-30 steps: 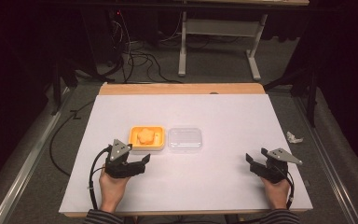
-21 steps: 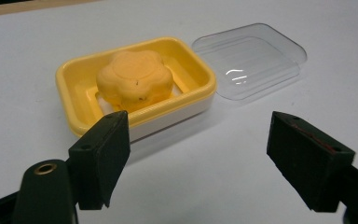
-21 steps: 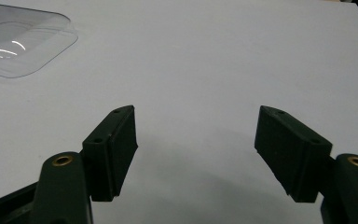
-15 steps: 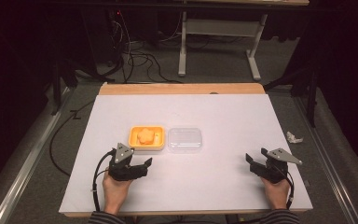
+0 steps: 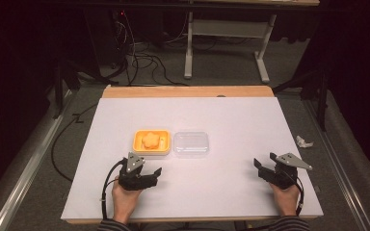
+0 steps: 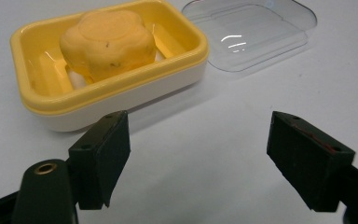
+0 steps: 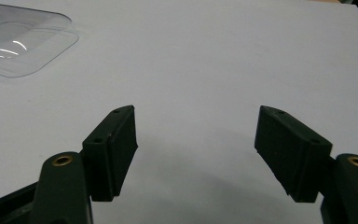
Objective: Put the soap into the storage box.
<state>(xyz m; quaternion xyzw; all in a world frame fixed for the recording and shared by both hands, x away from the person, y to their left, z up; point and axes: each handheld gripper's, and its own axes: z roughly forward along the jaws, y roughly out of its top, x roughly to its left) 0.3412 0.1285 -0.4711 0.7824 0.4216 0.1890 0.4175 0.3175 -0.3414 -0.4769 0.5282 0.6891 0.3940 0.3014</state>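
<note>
Drifted slightly rightward and toward the near edge since the earlier frames: left gripper (image 5: 150,174), jaws spread wide, nothing between them. Just ahead, a little left of the jaw line, the yellow soap dish (image 6: 107,74), flower-shaped soap (image 6: 108,42) inside, long axis running across the table. Touching its right side, the clear lid (image 5: 191,143), lying flat. Far off near the right edge, the right gripper (image 5: 264,169), likewise spread and empty. Nearer by a clear margin: the left.

Both black grippers, left gripper (image 5: 150,174) and right gripper (image 5: 264,166), are wearing grey three-cornered plates, trailing black cables; striped sleeve cuffs (image 5: 110,224) are showing.
</note>
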